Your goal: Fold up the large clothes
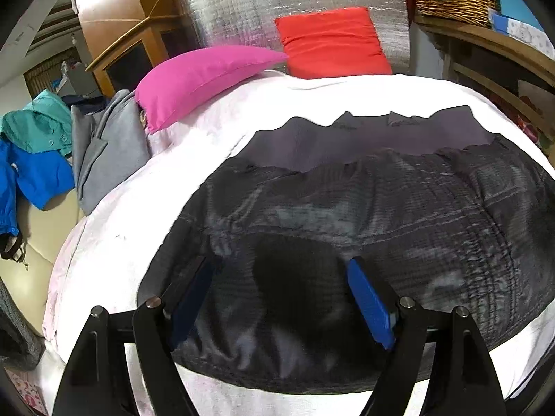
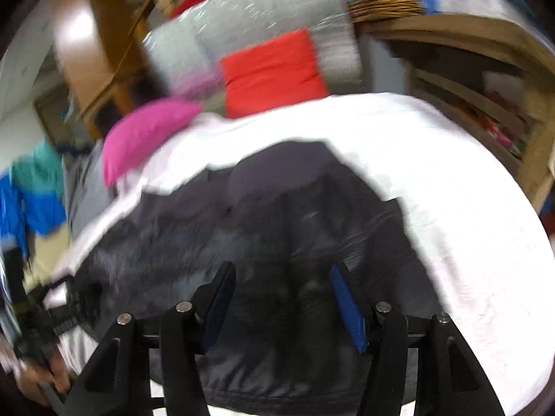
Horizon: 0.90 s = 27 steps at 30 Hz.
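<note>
Your dark grey checked garment (image 1: 347,215) lies folded on the white bed cover (image 1: 145,228), its lighter lining showing along the far edge, near the middle of the bed and well short of the pink cushion (image 1: 201,79) and the red cushion (image 1: 333,41) at the head.

The main risk is that the stack is loose and puffy: if you come back down with a pad catching only the top layer, you will likely drag the fold open or skew it. The near hem sits close to the edge of the bed, so a pull toward you could slide the whole piece off.

Your left gripper (image 1: 277,291) stands wide, nothing between its blue pads, tilted down over the near part of the garment. Your right gripper (image 2: 281,298) is partly open and also empty, angled down over the same cloth; its view is blurred. At that view's left edge your other hand (image 2: 34,378) grips its tool.
</note>
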Tool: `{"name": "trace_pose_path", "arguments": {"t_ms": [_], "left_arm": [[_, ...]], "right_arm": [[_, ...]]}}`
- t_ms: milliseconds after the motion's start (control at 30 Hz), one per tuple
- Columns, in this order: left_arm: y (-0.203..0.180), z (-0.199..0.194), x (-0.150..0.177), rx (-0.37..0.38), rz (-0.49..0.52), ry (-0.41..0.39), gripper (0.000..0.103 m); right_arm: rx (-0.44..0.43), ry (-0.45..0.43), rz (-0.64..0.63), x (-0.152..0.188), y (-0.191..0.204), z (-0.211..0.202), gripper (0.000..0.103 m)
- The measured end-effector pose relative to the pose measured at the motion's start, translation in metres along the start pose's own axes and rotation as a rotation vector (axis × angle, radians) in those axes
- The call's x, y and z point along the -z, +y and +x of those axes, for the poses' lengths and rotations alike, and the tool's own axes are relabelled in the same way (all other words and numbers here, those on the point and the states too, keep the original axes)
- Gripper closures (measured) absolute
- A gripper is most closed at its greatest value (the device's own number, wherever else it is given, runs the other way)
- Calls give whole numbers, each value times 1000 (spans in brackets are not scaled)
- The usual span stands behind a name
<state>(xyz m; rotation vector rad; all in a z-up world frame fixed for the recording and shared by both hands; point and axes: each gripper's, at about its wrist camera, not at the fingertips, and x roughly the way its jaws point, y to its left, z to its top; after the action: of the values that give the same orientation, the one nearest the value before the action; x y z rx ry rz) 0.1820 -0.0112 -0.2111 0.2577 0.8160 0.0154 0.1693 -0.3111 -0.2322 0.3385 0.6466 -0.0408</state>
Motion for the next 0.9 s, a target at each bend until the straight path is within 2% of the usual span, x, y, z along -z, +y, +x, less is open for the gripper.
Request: {"name": "trace_pose_path", "arguments": {"t_ms": [67, 167, 267, 333, 400, 500, 667, 733, 800, 900], "left_arm": [[20, 1, 0, 2, -50, 20, 21], [61, 6, 4, 6, -151, 56, 21], [110, 20, 3, -1, -259, 98, 21], [137, 37, -4, 37, -298, 152, 21], [153, 54, -13, 110, -298, 196, 21], [161, 80, -23, 203, -290, 243, 21], [149, 111, -29, 451, -289, 264, 21], [145, 119, -27, 551, -319, 261, 21], [139, 131, -26, 648, -343, 290, 21], [127, 147, -26, 698, -358, 355, 18]], "right_arm": [[24, -36, 123, -7, -32, -9, 24], [21, -19, 333, -7, -84, -12, 23], [-63, 27, 531, -2, -132, -6, 23], [-103, 55, 610, 0, -152, 2, 23], [-185, 99, 651, 1, -163, 14, 23], [-249, 150, 665, 0, -165, 29, 23], [-236, 265, 603, -5, -157, 63, 23], [-244, 273, 585, -5, -156, 67, 20], [-277, 278, 569, -6, -155, 72, 17], [-340, 290, 563, -7, -151, 82, 17]]}}
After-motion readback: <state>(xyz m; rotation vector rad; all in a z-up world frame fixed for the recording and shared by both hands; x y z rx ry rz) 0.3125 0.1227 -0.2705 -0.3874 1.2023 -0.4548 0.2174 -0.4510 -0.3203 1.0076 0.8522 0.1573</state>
